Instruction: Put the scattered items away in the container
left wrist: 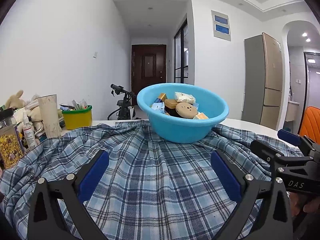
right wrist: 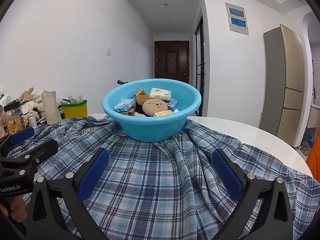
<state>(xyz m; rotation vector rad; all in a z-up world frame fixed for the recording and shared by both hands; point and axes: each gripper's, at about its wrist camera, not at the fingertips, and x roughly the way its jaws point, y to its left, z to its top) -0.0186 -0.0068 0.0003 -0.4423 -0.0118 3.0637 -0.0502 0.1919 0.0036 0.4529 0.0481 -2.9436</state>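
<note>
Basin: blue plastic basin (left wrist: 183,129) stands on the plaid cloth (left wrist: 160,172), centre of both frames, slightly right of centre in the left wrist view.
Contents: round tan lid (left wrist: 187,110), white packet (left wrist: 185,97), gold-and-blue boxes (right wrist: 125,105) and other small packs lie inside the basin.
Left gripper: left gripper (left wrist: 160,177) has its jaws spread wide over bare cloth, gripping nothing; its black frame also enters the lower left of the right wrist view.
Right gripper: right gripper (right wrist: 160,175) likewise wide open and empty; seen at right edge of the left wrist view.
Left-view only: orange chair (left wrist: 312,124), right edge.
Shared background: yellow tub (left wrist: 77,118), grain jar (left wrist: 9,146), refrigerator (right wrist: 286,80).
Right-view only: white tabletop (right wrist: 250,136), broad bare area at right.
</note>
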